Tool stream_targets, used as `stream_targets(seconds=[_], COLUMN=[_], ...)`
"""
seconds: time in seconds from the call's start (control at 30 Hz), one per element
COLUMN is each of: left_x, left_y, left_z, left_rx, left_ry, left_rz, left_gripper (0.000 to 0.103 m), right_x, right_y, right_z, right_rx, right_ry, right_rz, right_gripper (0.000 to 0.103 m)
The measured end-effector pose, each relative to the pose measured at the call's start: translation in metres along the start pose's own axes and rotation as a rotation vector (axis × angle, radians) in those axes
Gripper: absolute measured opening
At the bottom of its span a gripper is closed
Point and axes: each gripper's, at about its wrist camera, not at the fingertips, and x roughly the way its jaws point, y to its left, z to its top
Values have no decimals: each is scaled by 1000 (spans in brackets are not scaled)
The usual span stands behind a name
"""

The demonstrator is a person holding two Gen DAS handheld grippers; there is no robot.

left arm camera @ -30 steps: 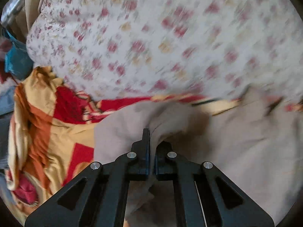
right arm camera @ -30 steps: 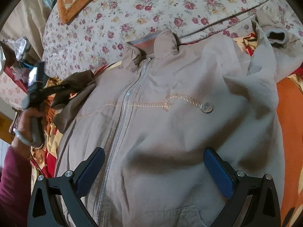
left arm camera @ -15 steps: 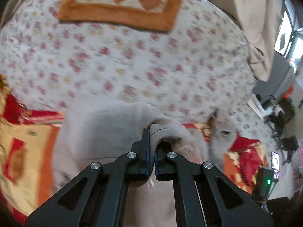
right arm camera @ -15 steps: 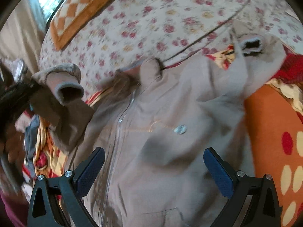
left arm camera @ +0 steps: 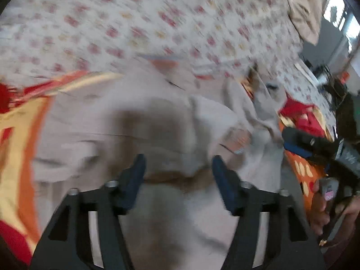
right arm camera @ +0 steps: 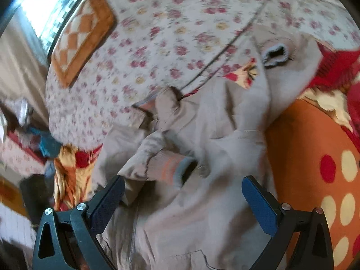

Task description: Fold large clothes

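Both the left gripper [left arm camera: 177,168] and right gripper [right arm camera: 183,194] hang wide-fingered and empty above the beige jacket [right arm camera: 202,213], whose one sleeve cuff [right arm camera: 177,171] lies folded across its chest.

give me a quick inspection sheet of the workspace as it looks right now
surface: bed with floral sheet; orange, red and cream patterned blanket under the garment
job's things: beige zip jacket spread front up; one sleeve folded across the chest, cuff near the zip; other sleeve cuff lies out toward the head of the bed
clutter: orange checked cushion at the far end; heap of blue and other cloth off the bed's side
grippers: left gripper open above the jacket, holding nothing; right gripper open, holding nothing
cables: nothing seen
surroundings: bright window, beige curtain
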Motion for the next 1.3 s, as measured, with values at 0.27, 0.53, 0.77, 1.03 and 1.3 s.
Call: stream_targets(seconds=[0.27,0.53,0.77,1.03,1.3], left_x=[-9,22,16,-14,20], left_y=[107,170,161,150,120], left_z=[-23,-33,-32,-23,-10], left_rx=[-211,-385,-396,-395,-292], left_ry=[-46,52,40,-93,-27], left_rz=[316,370,368,348,309], left_gripper=[66,66,66,66,66], right_x=[34,95,38,9,11], right_y=[23,56,45,0,45], right_z=[-6,-3,25,24,43], right_rx=[-133,-471,-496,-362,-333], right_ry=[23,121,-130,18,-42], right_rz=[-67,-225,-417,-420,-171], right_gripper=[103,21,18,50,63])
